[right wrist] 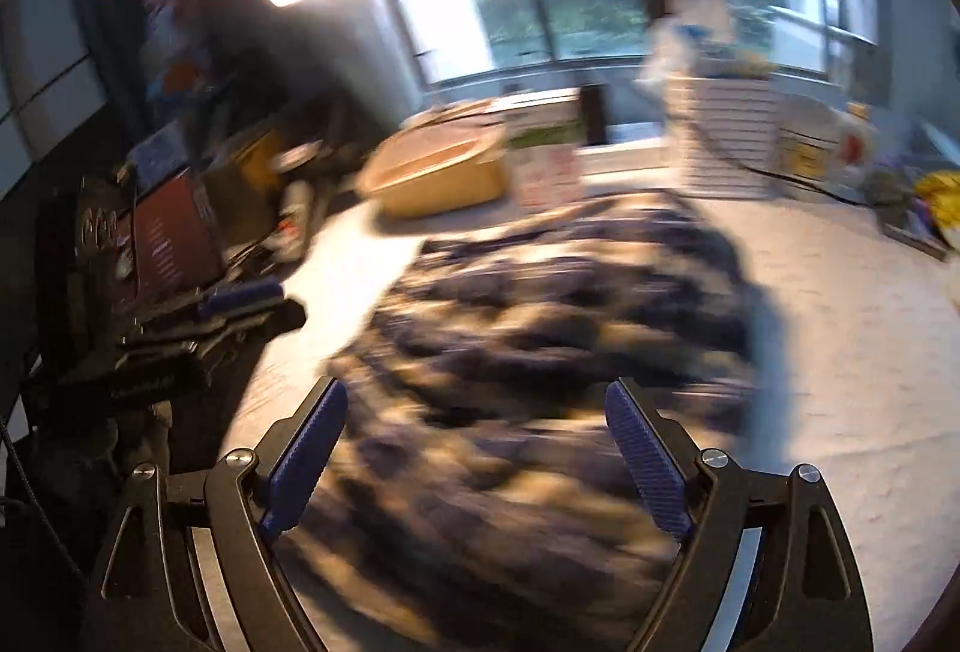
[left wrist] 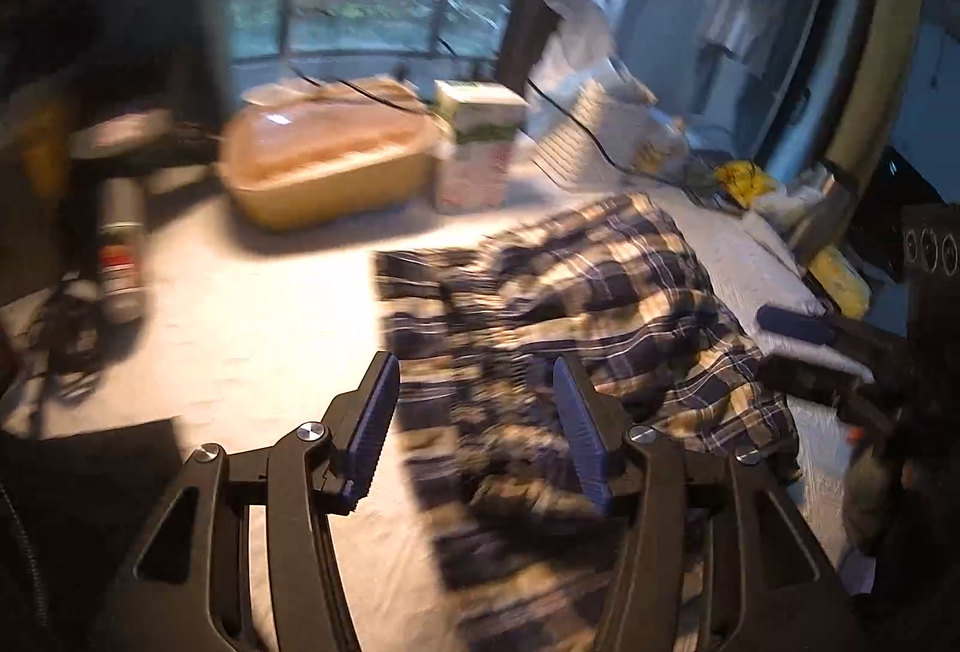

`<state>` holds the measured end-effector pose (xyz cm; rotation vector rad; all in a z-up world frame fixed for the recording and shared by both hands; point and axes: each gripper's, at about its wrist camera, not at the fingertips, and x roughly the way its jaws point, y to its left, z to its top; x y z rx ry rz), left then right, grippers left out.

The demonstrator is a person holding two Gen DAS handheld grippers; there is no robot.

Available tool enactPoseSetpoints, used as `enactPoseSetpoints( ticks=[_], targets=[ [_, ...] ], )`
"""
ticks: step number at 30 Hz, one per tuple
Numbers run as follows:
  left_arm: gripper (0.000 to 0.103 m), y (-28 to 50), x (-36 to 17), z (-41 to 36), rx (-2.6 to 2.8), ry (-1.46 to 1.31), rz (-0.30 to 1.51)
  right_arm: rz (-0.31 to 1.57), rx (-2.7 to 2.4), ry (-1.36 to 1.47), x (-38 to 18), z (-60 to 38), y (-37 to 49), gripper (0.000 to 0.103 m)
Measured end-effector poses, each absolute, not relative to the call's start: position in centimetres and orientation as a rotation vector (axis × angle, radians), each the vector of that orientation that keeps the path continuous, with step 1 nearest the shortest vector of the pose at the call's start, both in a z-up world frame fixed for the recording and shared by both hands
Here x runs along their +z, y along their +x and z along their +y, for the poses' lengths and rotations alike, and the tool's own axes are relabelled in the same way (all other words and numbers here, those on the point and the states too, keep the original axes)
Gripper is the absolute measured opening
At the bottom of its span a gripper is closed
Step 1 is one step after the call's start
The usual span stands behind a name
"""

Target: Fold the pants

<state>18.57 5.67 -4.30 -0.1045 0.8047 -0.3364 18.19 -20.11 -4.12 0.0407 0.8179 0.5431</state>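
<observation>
The plaid pants (left wrist: 588,280), dark blue and cream, lie bunched on the pale table (left wrist: 252,304). My left gripper (left wrist: 474,370) hangs over their near left edge, open, with no cloth pinched between its blue pads. One blue pad of the right gripper (left wrist: 792,325) shows at the right edge of the pants. In the right wrist view the pants (right wrist: 540,304) are blurred and fill the middle. My right gripper (right wrist: 477,388) stands wide open above them, holding nothing. At the left of that view is the left gripper (right wrist: 240,295).
Behind the pants stand a tan tub (left wrist: 324,159), a green-and-white carton (left wrist: 480,135) and a white slatted rack (left wrist: 576,135). A spray can (left wrist: 120,256) lies at the left and yellow clutter (left wrist: 744,178) at the right. Windows run along the back.
</observation>
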Motion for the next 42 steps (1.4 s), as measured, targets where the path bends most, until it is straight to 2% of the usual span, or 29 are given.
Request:
enactPoseSetpoints(
  ticks=[7,8,10,13,19,21,23,26,28,31,42],
  targets=[
    [0.052,24.5,-7.0,3.2,-0.454,-0.019,0.929,0.833,0.367,0.122,-5.6,-28.1,20.1,0.089],
    [0.036,25.2,-7.4,3.2,-0.482,-0.036,0.943,0.832,0.358,0.129,-5.7,-28.6,20.2,0.089],
    [0.015,26.0,-8.2,3.1,-0.494,-0.019,0.966,0.83,0.346,0.145,-6.0,-29.4,20.5,0.089],
    [0.009,25.8,-7.9,3.7,-0.465,-0.018,0.936,0.828,0.343,0.14,-6.2,-29.7,20.7,0.089],
    [0.009,24.1,-6.5,5.7,-0.385,-0.056,0.875,0.802,0.401,0.059,-6.0,-26.9,21.0,0.088],
    [0.011,24.2,-6.5,5.8,-0.373,-0.051,0.88,0.781,0.443,0.029,-5.6,-25.5,20.7,0.078],
    [0.014,25.1,-7.7,5.7,-0.349,-0.029,0.93,0.791,0.475,-0.027,-5.7,-23.7,20.7,0.06],
    [0.018,25.5,-8.6,5.9,-0.335,-0.033,0.974,0.829,0.493,-0.074,-7.2,-22.2,21.3,0.049],
    [0.036,25.2,-8.2,6.5,-0.314,-0.035,0.965,0.881,0.478,-0.106,-8.9,-22.0,21.5,0.047],
    [0.046,24.8,-7.7,7.7,-0.321,-0.082,0.958,0.919,0.46,-0.099,-10.0,-22.7,21.2,0.047],
    [0.048,21.4,-2.0,9.3,-0.314,-0.117,0.777,0.879,0.418,-0.061,-7.2,-25.8,17.6,0.047]
  ],
)
